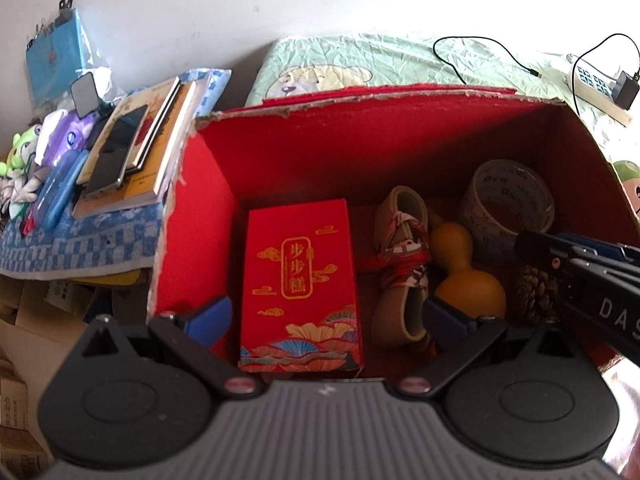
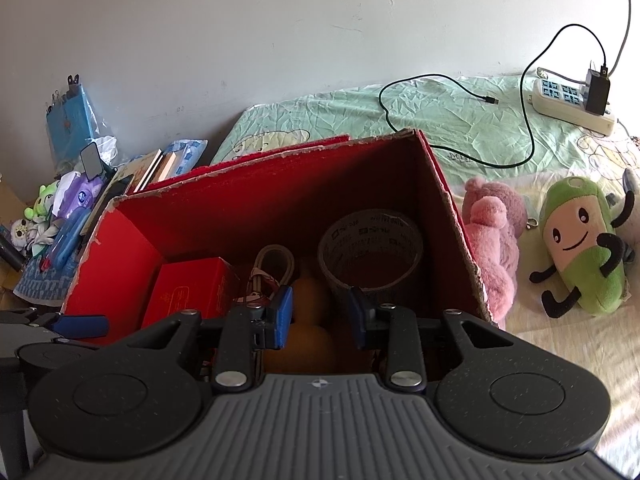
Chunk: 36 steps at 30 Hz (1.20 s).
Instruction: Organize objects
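Red cardboard box, open-topped with torn rims, standing on the bed.

Contents, left to right:
- red gift carton with gold lettering, at the left wall
- small patterned shoe, just beside the carton
- yellow gourd, touching the shoe
- pine cone, right of the gourd
- roll of printed tape, far right corner

Left gripper: spread wide over the carton, pads clear of it.

Right gripper: partly spread above the gourd, nothing pinched.

Outside the box:
- right: pink plush, green plush
- behind: power strip with black cable
- left: stacked books on a blue checked cloth
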Each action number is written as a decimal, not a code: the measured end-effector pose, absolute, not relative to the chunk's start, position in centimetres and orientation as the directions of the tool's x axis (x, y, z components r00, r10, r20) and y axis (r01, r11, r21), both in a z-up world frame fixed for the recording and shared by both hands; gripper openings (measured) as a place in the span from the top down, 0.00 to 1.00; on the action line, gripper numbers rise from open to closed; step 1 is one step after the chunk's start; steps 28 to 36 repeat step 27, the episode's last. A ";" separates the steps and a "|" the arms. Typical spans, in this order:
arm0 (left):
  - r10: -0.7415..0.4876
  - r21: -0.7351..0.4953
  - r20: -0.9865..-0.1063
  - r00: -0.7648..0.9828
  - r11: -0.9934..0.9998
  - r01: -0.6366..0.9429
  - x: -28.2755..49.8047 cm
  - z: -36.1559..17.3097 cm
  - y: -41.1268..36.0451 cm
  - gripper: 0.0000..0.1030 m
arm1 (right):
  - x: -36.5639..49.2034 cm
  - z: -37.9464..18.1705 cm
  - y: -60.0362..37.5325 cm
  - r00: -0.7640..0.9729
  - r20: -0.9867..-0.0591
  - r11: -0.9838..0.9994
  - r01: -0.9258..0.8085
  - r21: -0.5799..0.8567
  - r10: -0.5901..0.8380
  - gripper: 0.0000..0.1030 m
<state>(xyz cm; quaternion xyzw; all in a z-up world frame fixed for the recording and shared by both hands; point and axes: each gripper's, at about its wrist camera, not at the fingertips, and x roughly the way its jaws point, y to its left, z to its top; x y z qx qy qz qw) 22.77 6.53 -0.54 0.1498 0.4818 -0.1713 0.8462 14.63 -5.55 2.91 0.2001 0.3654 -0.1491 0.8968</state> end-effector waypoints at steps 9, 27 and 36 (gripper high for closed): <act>-0.147 0.077 -0.873 0.465 0.900 0.429 22.9 -0.9 6.7 0.01 | 14.8 2.7 -5.3 0.683 -0.721 0.879 0.407 0.248 -0.112 0.68; -0.140 0.107 -0.859 0.492 0.892 0.439 22.7 -1.2 6.4 0.07 | 14.9 2.4 -5.4 0.682 -0.724 0.873 0.411 0.262 -0.104 0.68; -0.140 0.107 -0.859 0.492 0.892 0.439 22.7 -1.2 6.4 0.07 | 14.9 2.4 -5.4 0.682 -0.724 0.873 0.411 0.262 -0.104 0.68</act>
